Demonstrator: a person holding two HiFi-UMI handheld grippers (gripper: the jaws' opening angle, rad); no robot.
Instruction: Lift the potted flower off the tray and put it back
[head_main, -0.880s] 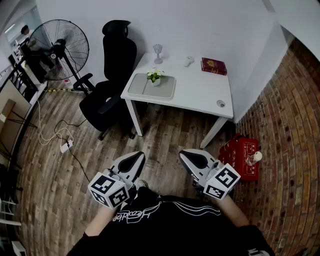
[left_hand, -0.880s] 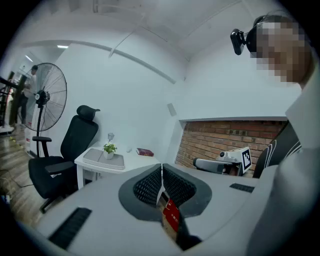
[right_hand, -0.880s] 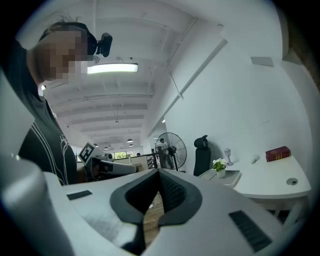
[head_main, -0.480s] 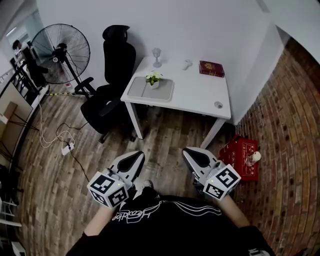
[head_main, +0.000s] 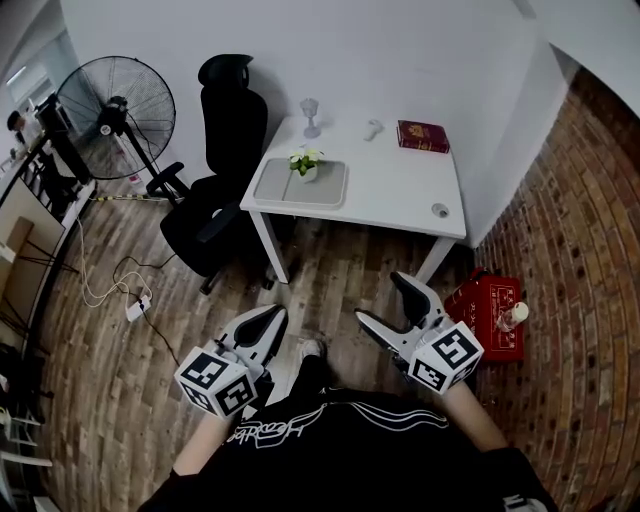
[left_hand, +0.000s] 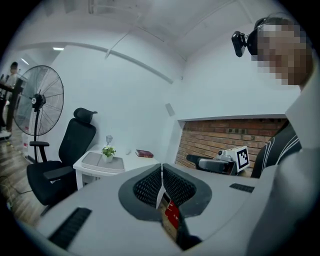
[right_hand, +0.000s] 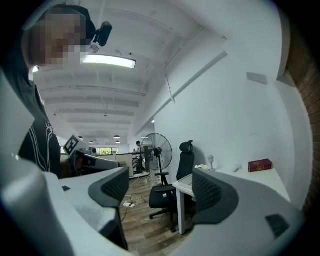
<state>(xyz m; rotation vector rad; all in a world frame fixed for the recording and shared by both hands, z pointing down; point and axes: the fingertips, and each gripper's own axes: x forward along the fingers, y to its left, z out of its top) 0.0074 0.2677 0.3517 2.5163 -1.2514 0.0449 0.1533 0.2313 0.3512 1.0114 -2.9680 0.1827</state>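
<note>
The potted flower (head_main: 307, 163), a small green plant in a white pot, stands on the grey tray (head_main: 318, 190) at the left end of the white table (head_main: 400, 185). Both grippers hang far from it, close to the person's body above the wooden floor. My left gripper (head_main: 272, 316) is shut with nothing in it; in the left gripper view its pads meet at the tips (left_hand: 161, 169), and the flower (left_hand: 108, 151) is small in the distance. My right gripper (head_main: 385, 300) is open and empty, its jaws spread wide (right_hand: 160, 187) and aimed level toward the table.
A black office chair (head_main: 215, 190) stands left of the table, with a pedestal fan (head_main: 112, 105) beyond it. On the table are a glass goblet (head_main: 311, 112), a red book (head_main: 422, 136) and a small white device (head_main: 373, 127). A red crate (head_main: 490, 312) sits by the brick wall. Cables (head_main: 115, 285) trail on the floor.
The right gripper's jaws have spread from together to wide apart. The left gripper has stayed shut and barely moved. The view has shifted slightly.
</note>
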